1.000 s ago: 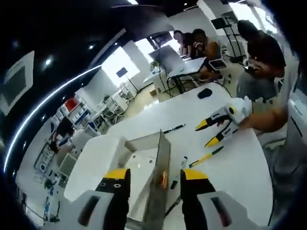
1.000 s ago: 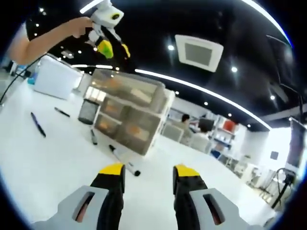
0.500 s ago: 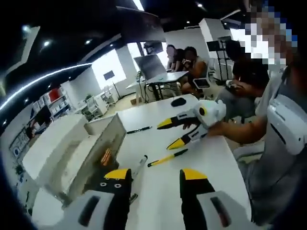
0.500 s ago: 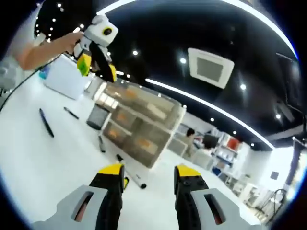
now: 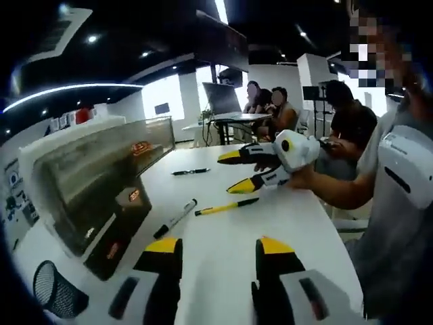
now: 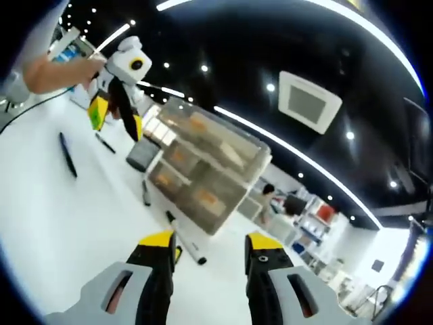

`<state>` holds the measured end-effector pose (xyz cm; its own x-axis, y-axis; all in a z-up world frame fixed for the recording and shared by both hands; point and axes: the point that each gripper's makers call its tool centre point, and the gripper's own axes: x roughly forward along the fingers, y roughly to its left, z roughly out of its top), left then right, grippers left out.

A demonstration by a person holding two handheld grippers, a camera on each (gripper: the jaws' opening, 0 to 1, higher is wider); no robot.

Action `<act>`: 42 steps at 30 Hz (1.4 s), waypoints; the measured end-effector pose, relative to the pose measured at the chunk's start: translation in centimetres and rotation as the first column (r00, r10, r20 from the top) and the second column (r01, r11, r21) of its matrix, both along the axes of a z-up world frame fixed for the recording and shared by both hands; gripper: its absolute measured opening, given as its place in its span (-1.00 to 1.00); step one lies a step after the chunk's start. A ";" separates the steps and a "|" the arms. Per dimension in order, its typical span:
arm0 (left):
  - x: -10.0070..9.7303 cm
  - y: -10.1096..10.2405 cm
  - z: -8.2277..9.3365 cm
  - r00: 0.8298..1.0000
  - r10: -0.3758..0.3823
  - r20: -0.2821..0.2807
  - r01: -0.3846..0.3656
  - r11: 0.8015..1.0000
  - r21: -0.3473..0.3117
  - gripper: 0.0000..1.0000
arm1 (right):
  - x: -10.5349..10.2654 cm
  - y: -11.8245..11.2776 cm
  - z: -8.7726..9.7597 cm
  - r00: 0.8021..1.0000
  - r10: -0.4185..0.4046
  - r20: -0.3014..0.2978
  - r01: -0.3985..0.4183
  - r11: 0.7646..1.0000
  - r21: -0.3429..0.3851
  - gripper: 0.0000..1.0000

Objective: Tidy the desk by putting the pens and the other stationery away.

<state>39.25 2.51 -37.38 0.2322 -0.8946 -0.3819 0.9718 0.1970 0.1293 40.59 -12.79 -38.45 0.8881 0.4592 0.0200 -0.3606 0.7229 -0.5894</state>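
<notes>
My left gripper (image 5: pixel 218 254) is open above the white desk (image 5: pixel 223 237), with nothing between its jaws. Ahead of it lie a yellow pen (image 5: pixel 226 206), a black-and-white marker (image 5: pixel 174 218) and a black pen (image 5: pixel 189 172). A hand holds my right gripper (image 5: pixel 235 172) open over the desk beyond the yellow pen. In the right gripper view my right gripper (image 6: pixel 211 247) is open and holds nothing. The marker (image 6: pixel 186 245) lies just ahead of it, beside a clear drawer organiser (image 6: pixel 203 172). My left gripper (image 6: pixel 116 120) hangs open at the upper left.
A black mesh pen cup (image 5: pixel 57 291) stands by the organiser (image 5: pixel 95 176); the cup (image 6: pixel 140 154) is at the organiser's far end. More pens (image 6: pixel 67 154) lie on the desk (image 6: pixel 61 223). The person's arm and body (image 5: pixel 399 203) are at the right. Several people sit at a far table (image 5: pixel 233 118).
The left gripper view has swung down and round, so the organiser now stands at its left. In the right gripper view the left gripper has come lower, towards the desk. Both grippers stay open.
</notes>
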 end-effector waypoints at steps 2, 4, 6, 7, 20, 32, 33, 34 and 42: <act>1.8 0.5 1.4 0.992 0.091 0.090 -0.081 0.991 -0.108 -0.30 | 0.1 0.1 -0.2 1.000 0.000 0.000 0.000 1.000 -0.017 -0.23; 2.2 1.5 0.8 0.987 0.111 0.116 -0.095 0.987 -0.131 -0.37 | 0.2 0.2 -0.4 1.000 -0.005 -0.003 0.004 0.999 -0.036 -0.23; 2.5 2.0 0.0 0.989 0.117 0.092 -0.103 0.984 -0.147 -0.34 | 0.3 0.2 -0.6 1.000 -0.013 -0.003 0.013 0.998 -0.055 -0.23; 2.5 2.1 -0.4 0.990 0.115 0.077 -0.102 0.983 -0.156 -0.34 | 0.4 0.2 -0.7 1.000 -0.015 -0.004 0.015 0.998 -0.062 -0.23; 1.2 2.8 -3.6 0.970 0.190 0.153 -0.170 0.976 -0.135 -0.34 | 0.6 0.8 -1.3 0.999 -0.033 0.031 0.038 0.981 -0.190 -0.26; 2.0 3.6 -4.3 0.970 0.238 0.053 -0.227 0.962 -0.154 -0.24 | -1.0 3.1 0.6 0.938 -0.015 0.347 0.202 0.836 -0.510 -0.39; 2.0 3.6 -4.3 0.970 0.238 0.054 -0.227 0.962 -0.152 -0.25 | -1.2 3.3 0.7 0.932 -0.008 0.361 0.209 0.828 -0.521 -0.41; 2.0 3.6 -4.4 0.970 0.237 0.054 -0.227 0.962 -0.151 -0.25 | -1.5 3.8 1.0 0.922 0.008 0.387 0.219 0.814 -0.537 -0.42; 1.8 3.4 -4.0 0.962 0.246 0.115 -0.228 0.962 -0.150 -0.32 | -1.9 5.3 0.9 0.906 0.061 0.418 0.235 0.750 -0.619 -0.52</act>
<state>41.06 5.87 -41.42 0.4838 -0.8486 -0.2141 0.8713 0.4441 0.2087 38.73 -7.47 -37.55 0.9059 0.4114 0.1002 0.0498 0.1315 -0.9901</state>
